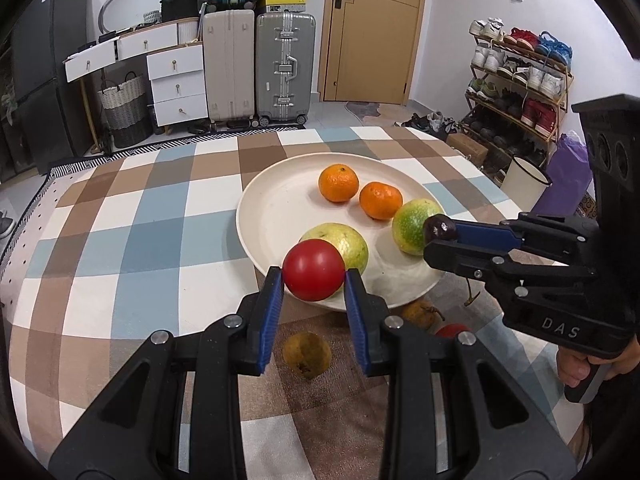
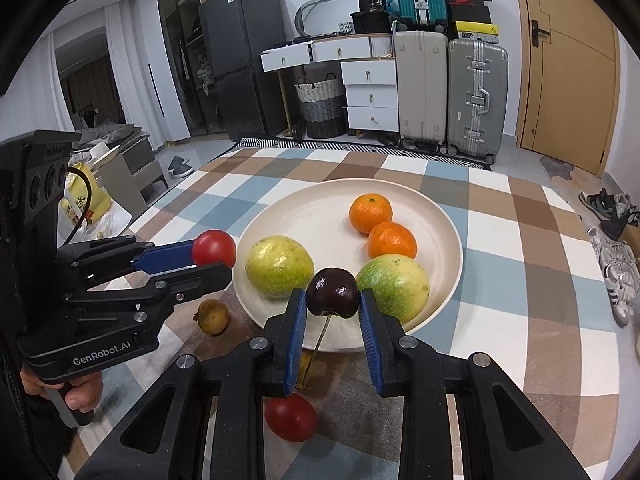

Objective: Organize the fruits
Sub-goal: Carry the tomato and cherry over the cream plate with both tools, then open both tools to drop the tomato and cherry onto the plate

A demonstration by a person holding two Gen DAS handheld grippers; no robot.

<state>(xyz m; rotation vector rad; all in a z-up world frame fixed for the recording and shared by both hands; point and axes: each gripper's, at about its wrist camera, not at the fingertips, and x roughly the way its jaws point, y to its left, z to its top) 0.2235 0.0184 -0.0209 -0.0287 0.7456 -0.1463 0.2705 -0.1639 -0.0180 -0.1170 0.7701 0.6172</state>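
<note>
My left gripper [image 1: 314, 276] is shut on a red tomato [image 1: 313, 269] and holds it over the near rim of the cream plate [image 1: 276, 208]. My right gripper [image 2: 333, 300] is shut on a dark cherry [image 2: 333, 292] with its stem hanging down, above the plate's [image 2: 320, 216] near edge. The plate holds two oranges [image 2: 370, 213] [image 2: 392, 241] and two green-yellow fruits [image 2: 279, 266] [image 2: 394, 282]. On the cloth in front lie a brown-yellow longan [image 2: 213, 316], a second red tomato [image 2: 291, 418] and another brownish fruit [image 1: 420, 314].
The checkered tablecloth [image 1: 140, 220] covers the table. Behind it stand suitcases [image 1: 256, 68], white drawers [image 1: 176, 80], a woven basket [image 1: 124, 108] and a door [image 1: 372, 28]. A shoe rack [image 1: 520, 80] and a white bin [image 1: 524, 182] stand at the right.
</note>
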